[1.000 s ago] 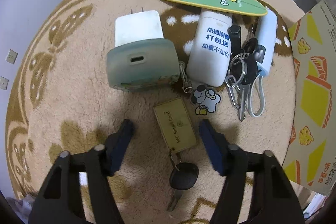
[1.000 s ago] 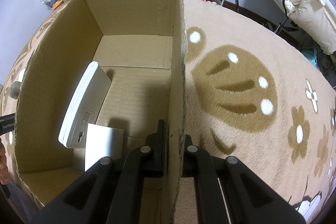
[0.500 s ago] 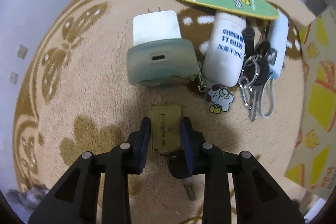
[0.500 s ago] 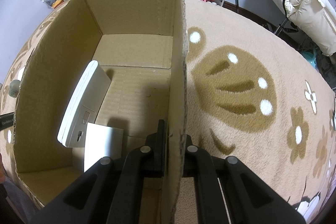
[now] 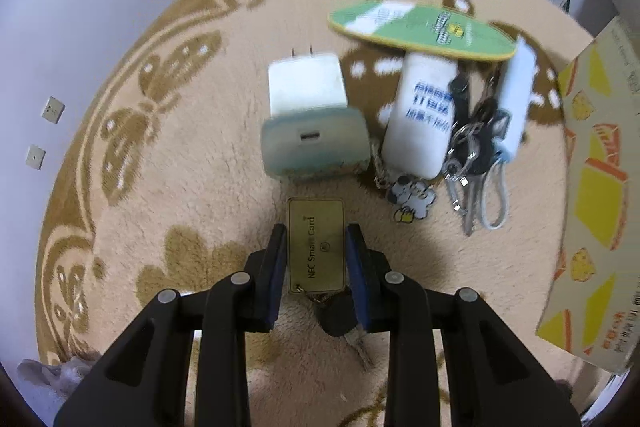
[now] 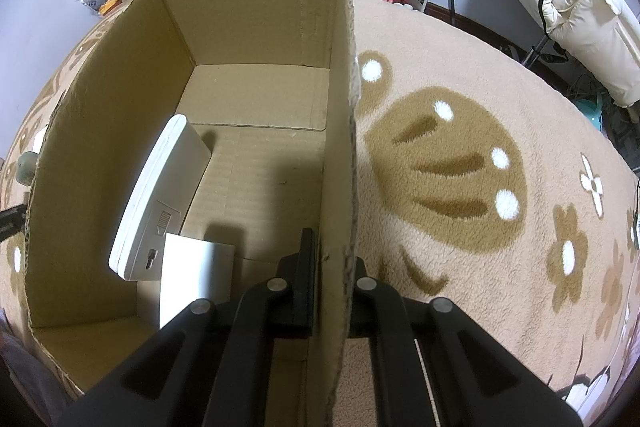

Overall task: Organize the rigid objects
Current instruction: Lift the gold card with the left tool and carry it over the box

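gold nfc card tag [image 5: 317,247] pinched in left tongs [image 5: 317,245].

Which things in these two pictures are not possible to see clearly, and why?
- Left wrist view: black key partly hidden behind the left gripper finger.
- Left wrist view: blue print on the white bottle is motion-blurred.
- Right wrist view: white box in the carton, lower end covered by the right gripper.

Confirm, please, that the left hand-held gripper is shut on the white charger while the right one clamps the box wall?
Not quite: the left wrist view shows the left hand-held gripper shut on the gold card, not the charger. The right hand-held gripper does clamp the box wall.
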`<action>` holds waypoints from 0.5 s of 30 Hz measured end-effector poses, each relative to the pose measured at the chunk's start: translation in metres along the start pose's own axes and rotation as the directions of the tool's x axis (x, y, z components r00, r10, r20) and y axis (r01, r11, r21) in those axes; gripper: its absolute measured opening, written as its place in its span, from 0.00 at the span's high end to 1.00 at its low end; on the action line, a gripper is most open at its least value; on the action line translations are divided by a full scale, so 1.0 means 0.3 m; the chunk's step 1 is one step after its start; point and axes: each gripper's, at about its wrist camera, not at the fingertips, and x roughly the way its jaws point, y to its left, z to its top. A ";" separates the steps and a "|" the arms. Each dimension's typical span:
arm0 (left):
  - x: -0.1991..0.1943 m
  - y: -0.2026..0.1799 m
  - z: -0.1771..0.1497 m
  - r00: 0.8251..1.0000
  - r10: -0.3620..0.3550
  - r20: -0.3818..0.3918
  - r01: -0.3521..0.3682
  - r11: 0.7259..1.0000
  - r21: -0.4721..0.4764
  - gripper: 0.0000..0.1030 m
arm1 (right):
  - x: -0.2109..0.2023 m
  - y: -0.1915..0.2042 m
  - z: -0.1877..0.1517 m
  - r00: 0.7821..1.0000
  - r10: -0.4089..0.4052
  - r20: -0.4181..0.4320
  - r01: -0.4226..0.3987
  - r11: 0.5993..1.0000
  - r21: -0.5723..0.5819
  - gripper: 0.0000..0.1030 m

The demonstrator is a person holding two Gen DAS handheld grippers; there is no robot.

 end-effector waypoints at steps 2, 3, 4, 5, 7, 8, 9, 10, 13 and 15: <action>-0.043 -0.004 -0.003 0.999 -0.006 0.033 0.006 1.000 0.008 0.74 | 0.000 0.001 -0.001 1.000 0.000 0.000 0.000 1.000 0.001 0.93; -0.060 -0.010 0.006 0.999 -0.010 0.046 0.010 1.000 0.013 0.74 | 0.000 0.000 0.000 1.000 0.000 0.000 0.000 1.000 0.001 0.93; -0.081 -0.015 0.006 0.998 -0.015 0.061 0.014 1.000 0.021 0.74 | 0.000 0.000 0.000 1.000 0.000 0.000 0.000 1.000 0.001 0.93; -0.094 -0.023 0.011 0.997 -0.017 0.070 0.016 1.000 0.024 0.74 | 0.000 0.000 0.000 1.000 0.000 0.000 0.000 1.000 0.000 0.93; -0.118 -0.030 0.009 0.996 -0.017 0.092 0.014 0.999 0.035 0.74 | 0.000 0.001 0.000 1.000 0.001 0.000 -0.001 1.000 0.002 0.93; -0.134 -0.034 0.008 0.994 -0.015 0.108 0.010 0.999 0.041 0.74 | 0.000 0.000 0.000 1.000 0.001 0.000 -0.001 1.000 0.001 0.93; -0.156 -0.041 0.009 0.992 -0.011 0.125 0.005 0.999 0.050 0.74 | 0.000 0.000 0.000 1.000 0.001 0.000 -0.001 1.000 0.001 0.93; -0.171 -0.043 0.010 0.990 -0.010 0.139 0.002 0.998 0.057 0.74 | 0.000 0.000 0.000 1.000 0.002 0.000 -0.002 1.000 0.003 0.93; -0.223 -0.065 0.019 0.982 -0.024 0.186 0.011 0.997 0.072 0.74 | -0.002 -0.005 -0.001 1.000 0.008 -0.003 -0.008 1.000 0.006 0.93; -0.251 -0.079 0.022 0.978 -0.027 0.208 0.010 0.997 0.082 0.74 | -0.004 -0.006 -0.001 1.000 0.007 -0.003 -0.007 1.000 0.005 0.93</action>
